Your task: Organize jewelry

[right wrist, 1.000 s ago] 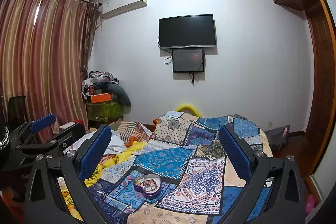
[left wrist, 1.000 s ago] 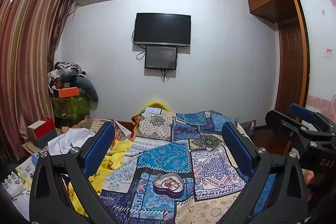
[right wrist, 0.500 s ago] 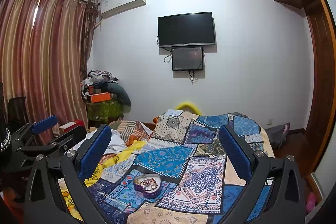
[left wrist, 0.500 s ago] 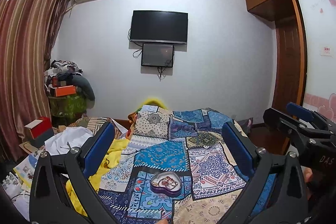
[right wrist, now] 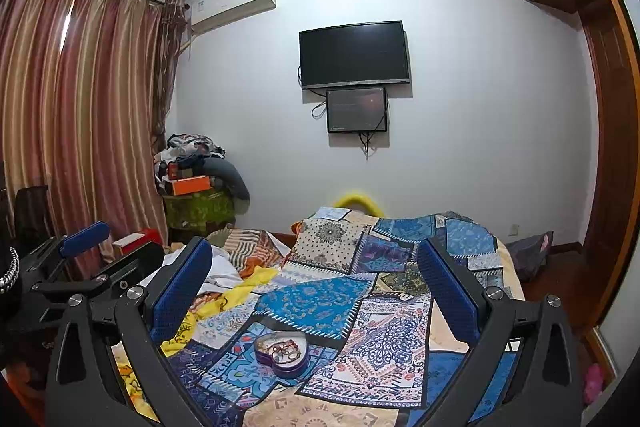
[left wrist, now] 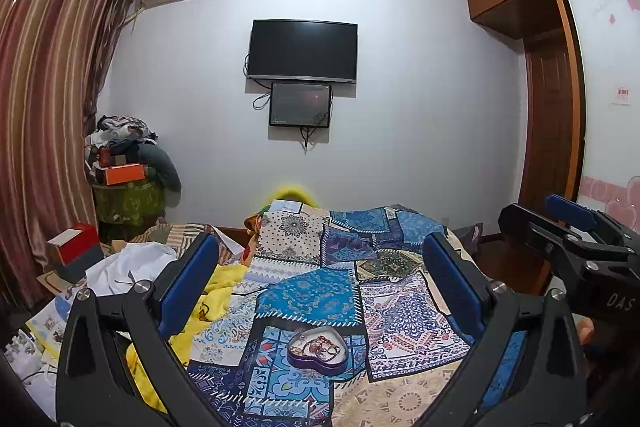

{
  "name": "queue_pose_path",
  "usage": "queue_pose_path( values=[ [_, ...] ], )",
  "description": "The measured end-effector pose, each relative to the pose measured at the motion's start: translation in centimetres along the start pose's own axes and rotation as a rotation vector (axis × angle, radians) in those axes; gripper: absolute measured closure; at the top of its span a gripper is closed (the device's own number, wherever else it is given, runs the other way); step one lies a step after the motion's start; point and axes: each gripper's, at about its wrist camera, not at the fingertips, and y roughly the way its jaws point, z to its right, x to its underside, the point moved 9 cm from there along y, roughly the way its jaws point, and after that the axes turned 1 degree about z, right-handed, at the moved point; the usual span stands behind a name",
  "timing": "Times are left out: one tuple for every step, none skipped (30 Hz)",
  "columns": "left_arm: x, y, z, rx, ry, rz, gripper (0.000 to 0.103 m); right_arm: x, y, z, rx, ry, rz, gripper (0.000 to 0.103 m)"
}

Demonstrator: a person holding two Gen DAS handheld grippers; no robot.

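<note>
A purple heart-shaped tin (left wrist: 318, 350) with several pieces of jewelry in it lies open on the patchwork bedspread (left wrist: 312, 297). It also shows in the right wrist view (right wrist: 281, 351). My left gripper (left wrist: 320, 267) is open and empty, held above and before the tin. My right gripper (right wrist: 314, 271) is open and empty too, at about the same height. The right gripper shows at the right edge of the left wrist view (left wrist: 572, 227), and the left gripper shows at the left edge of the right wrist view (right wrist: 80, 251).
A yellow cloth (left wrist: 218, 291) and white clothes (left wrist: 132, 265) lie on the bed's left side. A red box (left wrist: 74, 245) and a pile of bags (left wrist: 128, 179) stand by the curtain. A TV (left wrist: 302, 51) hangs on the far wall. A wooden wardrobe (left wrist: 552, 115) stands at the right.
Both grippers have tilted slightly and shifted, so the tin sits a little differently in view. Both stay open and empty.
</note>
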Motion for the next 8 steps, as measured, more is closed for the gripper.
queue_pose_path(
  values=[
    [0.10,0.03,0.00,-0.001,0.000,-0.001,0.001,0.06,0.00,0.01,0.001,0.000,-0.001,0.001],
    [0.18,0.11,-0.01,-0.002,-0.001,-0.004,0.001,0.08,0.05,0.03,0.002,0.001,-0.002,0.001],
    [0.25,0.17,-0.04,-0.002,-0.002,-0.005,0.001,0.10,0.10,0.08,0.002,0.001,-0.004,0.001],
    [0.26,0.21,-0.03,-0.002,-0.003,-0.005,0.001,0.12,0.15,0.11,0.002,0.003,-0.006,0.001],
    [0.23,0.20,-0.02,-0.003,-0.003,-0.005,0.001,0.13,0.18,0.14,0.002,0.004,-0.006,0.001],
    [0.28,0.23,-0.09,-0.004,-0.005,-0.004,0.001,0.15,0.24,0.13,0.003,0.004,-0.008,0.001],
    [0.34,0.25,-0.19,-0.005,-0.006,-0.004,0.001,0.15,0.31,0.12,0.004,0.004,-0.010,0.001],
    [0.38,0.31,-0.32,-0.006,-0.007,-0.004,0.001,0.16,0.38,0.08,0.004,0.005,-0.011,0.001]
  ],
)
